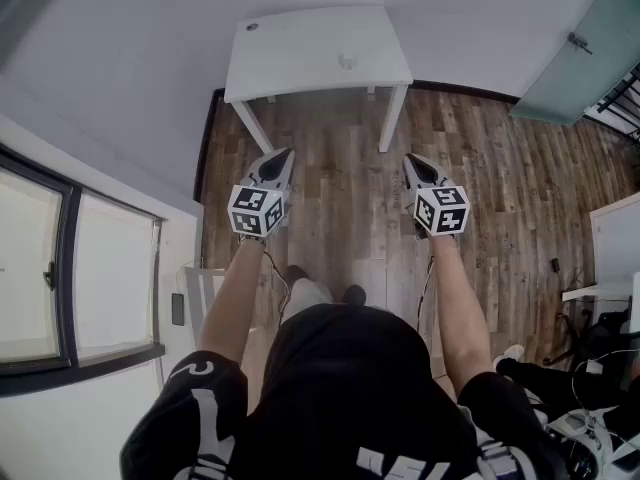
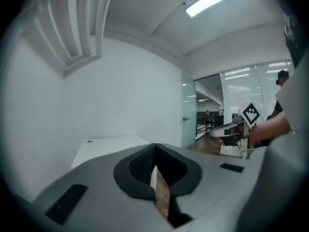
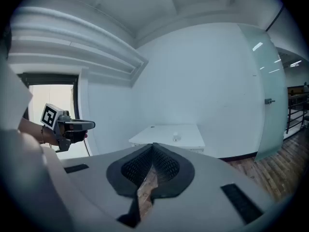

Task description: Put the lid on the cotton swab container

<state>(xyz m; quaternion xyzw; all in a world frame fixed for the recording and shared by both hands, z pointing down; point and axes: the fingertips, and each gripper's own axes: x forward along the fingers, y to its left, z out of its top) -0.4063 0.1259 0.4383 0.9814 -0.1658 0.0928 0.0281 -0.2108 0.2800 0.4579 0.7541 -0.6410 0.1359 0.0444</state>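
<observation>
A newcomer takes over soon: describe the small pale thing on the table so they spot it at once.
A white table stands against the far wall. On its top, right of the middle, sits a small pale thing, too small to identify. Its only neighbour is a dark dot at the far left corner.

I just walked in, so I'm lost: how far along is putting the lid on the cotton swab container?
Nothing looks done. In hand: nothing; the left gripper and right gripper are shut and empty over the wooden floor, short of the white rectangular table. A small pale object, perhaps the container, sits there, too small to show a lid. Remaining: approach, grasp the lid, fit it.
</observation>
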